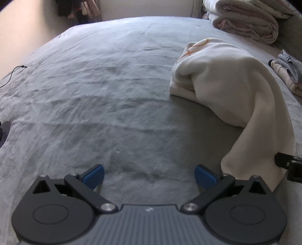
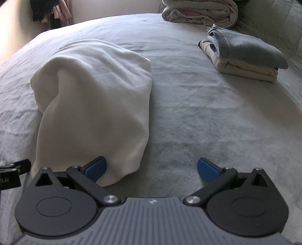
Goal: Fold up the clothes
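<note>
A grey bedspread (image 1: 105,90) is spread over the whole bed and is creased in shallow ridges. At its far right corner a rolled quilt (image 2: 200,11) in pale pink and cream is piled. On its left edge a thin black cable (image 1: 14,72) is laid. Beyond its far left edge, dark and pink hanging items (image 2: 51,11) are seen against the wall.
</note>
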`<action>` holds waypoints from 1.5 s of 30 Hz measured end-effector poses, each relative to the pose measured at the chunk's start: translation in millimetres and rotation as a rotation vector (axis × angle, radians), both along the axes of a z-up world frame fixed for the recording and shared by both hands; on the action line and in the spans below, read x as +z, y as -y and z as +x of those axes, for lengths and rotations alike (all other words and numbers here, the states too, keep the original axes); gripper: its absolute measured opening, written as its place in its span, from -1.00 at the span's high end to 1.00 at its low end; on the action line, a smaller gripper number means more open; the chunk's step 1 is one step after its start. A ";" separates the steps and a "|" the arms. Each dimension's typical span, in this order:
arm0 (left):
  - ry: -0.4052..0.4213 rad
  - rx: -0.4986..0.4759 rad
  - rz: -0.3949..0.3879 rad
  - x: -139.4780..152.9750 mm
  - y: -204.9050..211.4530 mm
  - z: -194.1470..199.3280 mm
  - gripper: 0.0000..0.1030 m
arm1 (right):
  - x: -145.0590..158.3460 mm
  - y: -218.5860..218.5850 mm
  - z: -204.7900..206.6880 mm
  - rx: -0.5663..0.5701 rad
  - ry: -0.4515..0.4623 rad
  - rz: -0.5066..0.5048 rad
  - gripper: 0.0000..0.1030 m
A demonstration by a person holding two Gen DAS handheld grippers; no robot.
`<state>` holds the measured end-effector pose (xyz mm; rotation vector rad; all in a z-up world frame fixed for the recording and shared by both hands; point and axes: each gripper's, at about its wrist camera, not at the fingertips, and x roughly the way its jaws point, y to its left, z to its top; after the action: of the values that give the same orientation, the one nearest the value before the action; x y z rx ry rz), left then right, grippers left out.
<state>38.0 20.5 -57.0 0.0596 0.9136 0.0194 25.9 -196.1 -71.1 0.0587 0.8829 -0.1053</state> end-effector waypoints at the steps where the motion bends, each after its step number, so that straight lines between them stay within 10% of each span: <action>1: -0.001 0.001 -0.002 0.1 0.3 0.0 -0.99 | -0.2 -0.7 -1.0 0.004 0.005 -0.005 -1.00; 11: -0.024 -0.040 -0.127 15.3 -8.6 1.7 -0.99 | 14.8 1.8 -6.9 0.046 0.037 0.128 -0.97; 24: 0.032 -0.056 -0.222 29.6 -1.0 -5.2 -0.97 | 19.2 8.1 -3.3 0.017 0.041 0.274 0.64; 45: 0.051 -0.090 -0.268 34.7 20.9 -9.2 -0.94 | 39.9 40.5 -34.9 0.051 0.051 0.456 0.79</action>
<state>28.8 -0.4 -22.4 -0.1482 0.8552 -0.1840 -9.0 -236.6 -31.2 0.4622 0.8432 0.1461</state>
